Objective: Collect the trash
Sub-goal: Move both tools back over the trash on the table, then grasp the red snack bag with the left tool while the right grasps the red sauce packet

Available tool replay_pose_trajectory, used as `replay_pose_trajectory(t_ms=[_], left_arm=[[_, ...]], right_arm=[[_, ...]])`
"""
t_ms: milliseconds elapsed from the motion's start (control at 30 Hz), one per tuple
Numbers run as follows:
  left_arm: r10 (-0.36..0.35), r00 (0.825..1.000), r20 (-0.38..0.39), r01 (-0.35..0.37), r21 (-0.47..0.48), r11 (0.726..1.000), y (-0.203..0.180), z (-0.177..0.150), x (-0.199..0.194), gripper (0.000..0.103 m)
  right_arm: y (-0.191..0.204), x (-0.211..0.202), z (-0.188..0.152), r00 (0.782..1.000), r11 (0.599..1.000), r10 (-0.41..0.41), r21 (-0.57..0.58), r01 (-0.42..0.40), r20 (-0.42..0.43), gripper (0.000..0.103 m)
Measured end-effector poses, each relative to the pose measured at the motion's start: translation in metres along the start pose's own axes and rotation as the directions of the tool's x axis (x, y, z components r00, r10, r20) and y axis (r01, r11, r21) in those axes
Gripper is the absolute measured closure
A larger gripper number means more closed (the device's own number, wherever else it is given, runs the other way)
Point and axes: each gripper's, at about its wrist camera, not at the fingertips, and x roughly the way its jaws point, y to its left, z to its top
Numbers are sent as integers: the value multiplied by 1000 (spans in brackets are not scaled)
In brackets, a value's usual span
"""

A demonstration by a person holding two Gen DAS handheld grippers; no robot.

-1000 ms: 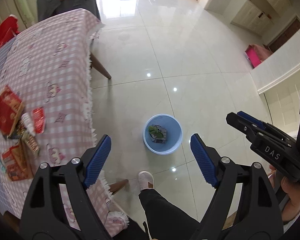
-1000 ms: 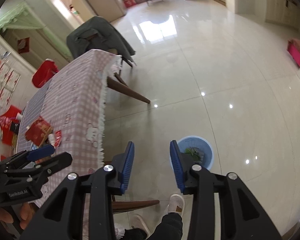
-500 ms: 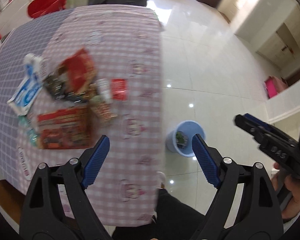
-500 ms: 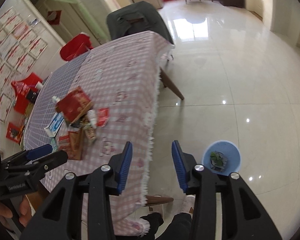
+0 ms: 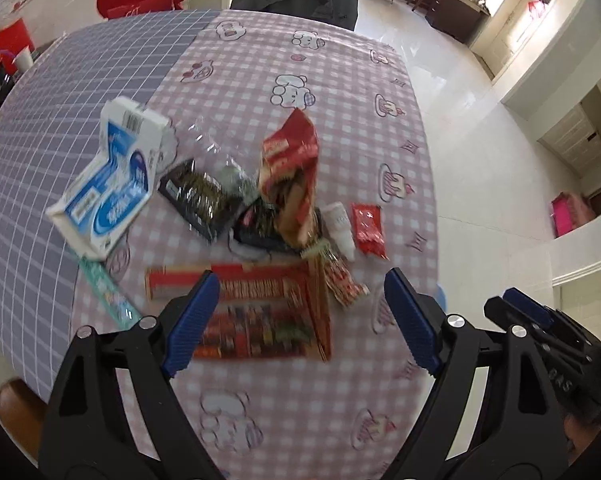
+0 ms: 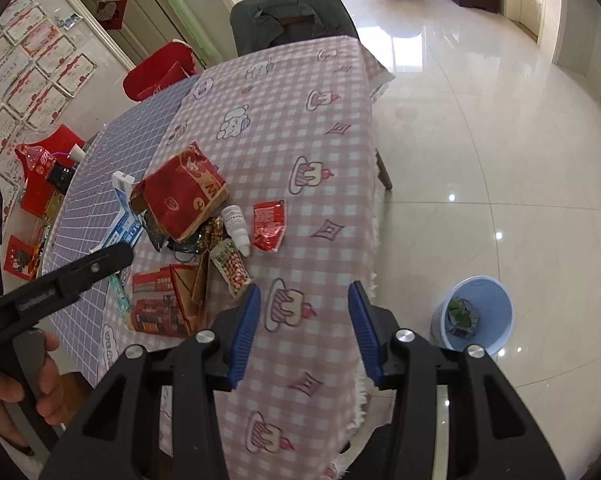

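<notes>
A heap of trash lies on the pink checked table: a flattened red carton, a red paper bag, a blue-white box, a small white bottle, a red sachet and a snack packet. My left gripper is open and empty above the flat carton. My right gripper is open and empty over the table's near edge, right of the heap. A blue bin with some trash in it stands on the floor.
A chair with a grey jacket stands at the table's far end. A red bag sits behind the table. The glossy tiled floor stretches to the right. A blue checked cloth covers the table's left part.
Both grippers swung from the floor and bin back over the table. The left one now hangs above the trash heap. The right jaws have opened wider.
</notes>
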Motion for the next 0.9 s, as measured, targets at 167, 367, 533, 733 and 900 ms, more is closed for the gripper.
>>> replay_pose_trajectory(t_ms=[167,367,533,733,900], left_arm=[[99,995,34,-100,48,994,1,22,26,20],[111,992,53,-116,109,987,-1,40,49,21],[66,998,21,-67,73,995,5,46,61,72],[14,998,64,-16,22,1000,19,40,34,74],[15,995,95,-15,8,1000,26,34,11,74]], right_arm=[[9,23,10,999,1000,-26,7,27,-17,58],[10,47,18,998,999,-28,18,29,-54,58],[14,71,26,995,999,-31,15,32,-93,58],[25,100,36,990,1000,-28,-16,26,-135,58],[31,121,42,987,1000,-11,-15,9,-163,58]])
